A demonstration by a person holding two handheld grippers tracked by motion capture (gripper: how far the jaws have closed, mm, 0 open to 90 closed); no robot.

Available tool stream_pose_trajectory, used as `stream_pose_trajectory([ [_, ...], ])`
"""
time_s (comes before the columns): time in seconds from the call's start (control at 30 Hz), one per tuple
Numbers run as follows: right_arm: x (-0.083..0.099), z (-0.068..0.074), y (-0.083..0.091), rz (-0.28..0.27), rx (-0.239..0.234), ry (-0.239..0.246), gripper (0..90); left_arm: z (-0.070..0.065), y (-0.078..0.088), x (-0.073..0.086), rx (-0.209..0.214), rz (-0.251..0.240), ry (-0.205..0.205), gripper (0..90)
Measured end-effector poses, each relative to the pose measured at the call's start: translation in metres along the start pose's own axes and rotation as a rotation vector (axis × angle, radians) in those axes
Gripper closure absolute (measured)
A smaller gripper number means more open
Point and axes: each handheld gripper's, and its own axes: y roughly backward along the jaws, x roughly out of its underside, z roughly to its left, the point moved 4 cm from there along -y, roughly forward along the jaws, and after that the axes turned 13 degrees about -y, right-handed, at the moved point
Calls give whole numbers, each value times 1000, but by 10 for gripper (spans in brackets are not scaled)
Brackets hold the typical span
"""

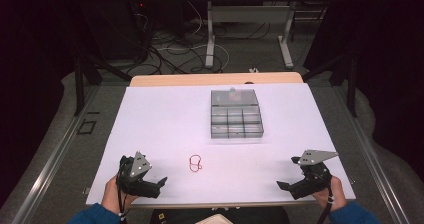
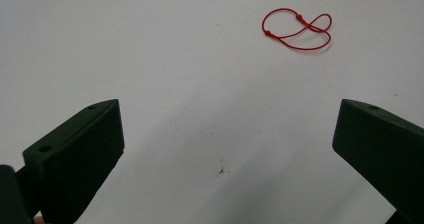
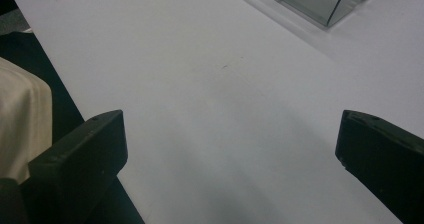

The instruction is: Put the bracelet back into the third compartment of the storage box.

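- White sheeting covers the table [image 1: 165,119], whose wooden far edge shows beyond it; past that lie a grey floor, tangled cables and the legs of another desk against a dark backdrop.
- A red string loop [image 1: 195,163] lies flat on the sheet near the front edge, a little left of centre, twisted into two lobes with small knots.
- The left gripper [image 1: 159,183] sits at the near left corner, held in the person's hand, jaws spread wide with nothing between them and pointing right toward the loop.
- In the left gripper view the red string loop [image 2: 298,30] lies ahead and to the right of the gap, well apart from both jaws, with bare sheet between.
- The right gripper [image 1: 283,185] sits at the near right corner, jaws also wide and holding nothing, pointing left.
- A clear plastic compartment box [image 1: 236,113] stands far of centre, its lid tilted up at the back; something small sits in the rear section, too blurred to name.
- The box's corner [image 3: 320,1] shows far ahead in the right gripper view, well clear of the jaws.
- Nothing lies between either gripper and the loop.
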Motion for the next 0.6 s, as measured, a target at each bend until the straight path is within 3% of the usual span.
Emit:
stream_pose_trajectory([
  [0.13, 0, 1, 0, -1, 4, -10, 0, 0, -1, -1, -1, -5, 6, 1],
  [0.6, 1, 1, 0, 17, 0, -6, 0, -4, -12, -18, 10, -1, -34, 1],
])
